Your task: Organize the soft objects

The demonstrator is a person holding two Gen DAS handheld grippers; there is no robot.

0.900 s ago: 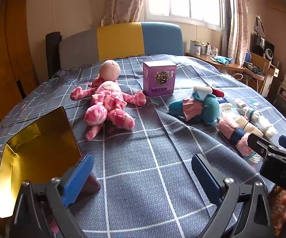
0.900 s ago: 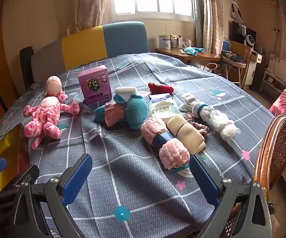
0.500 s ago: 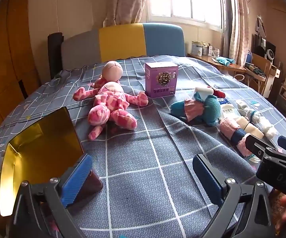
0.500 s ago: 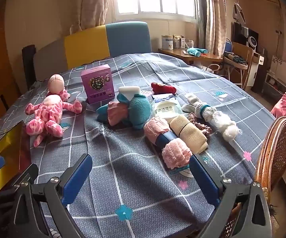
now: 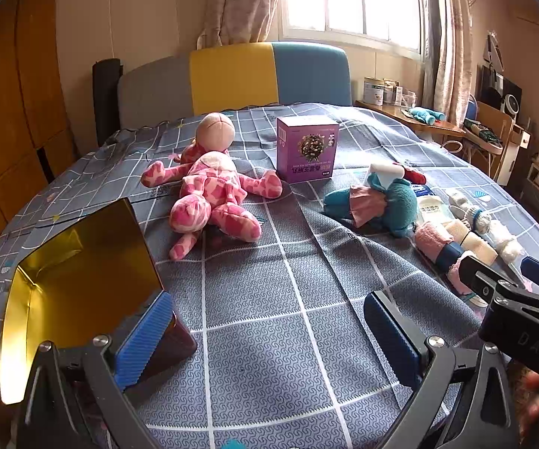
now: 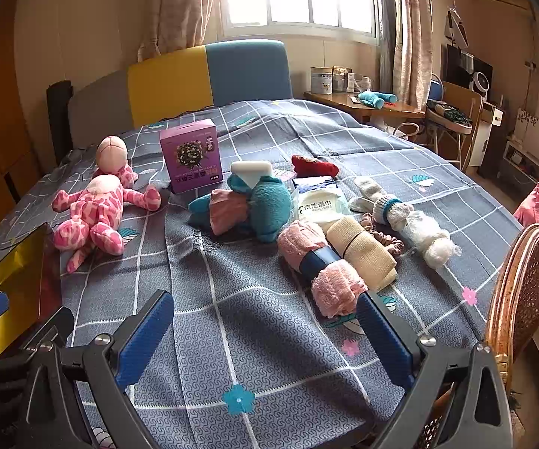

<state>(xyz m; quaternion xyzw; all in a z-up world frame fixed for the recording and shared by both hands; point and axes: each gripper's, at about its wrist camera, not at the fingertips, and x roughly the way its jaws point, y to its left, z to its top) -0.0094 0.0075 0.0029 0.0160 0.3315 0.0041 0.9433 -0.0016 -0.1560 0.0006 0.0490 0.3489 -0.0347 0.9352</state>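
Left gripper [image 5: 265, 321]: wide open, nothing between its blue pads, up over the grey checked bed cover [image 5: 269, 280].
Right gripper [image 6: 265, 329]: wide open too and holding nothing, over the near part of the bed.
Pink doll [image 5: 213, 191]: lies face down on the left half of the bed, arms and legs spread out.
Purple box [image 5: 307, 147]: stands up just behind the doll's arm.
Teal plush toy [image 5: 378, 202]: lies in the middle of the bed, well apart from the pink doll.
Gold box [image 5: 78, 265]: open, shiny inside, at the left edge of the bed. The left gripper's left pad is right in front of its corner.
Only the left view shows: most of the inside of the gold box, and the right gripper's black frame poking in from the right edge.
Only the right view shows: the whole pile of soft things past the teal toy. There is a rolled pink cloth with a blue band [image 6: 318, 262], a tan roll [image 6: 363, 254] touching it, a pack of wipes [image 6: 318, 205] behind them, white socks [image 6: 411, 220] to the right, and a small red toy [image 6: 312, 166] farther back.
Also only in the right view: a wicker chair back [image 6: 524, 284] at the right edge of the bed.
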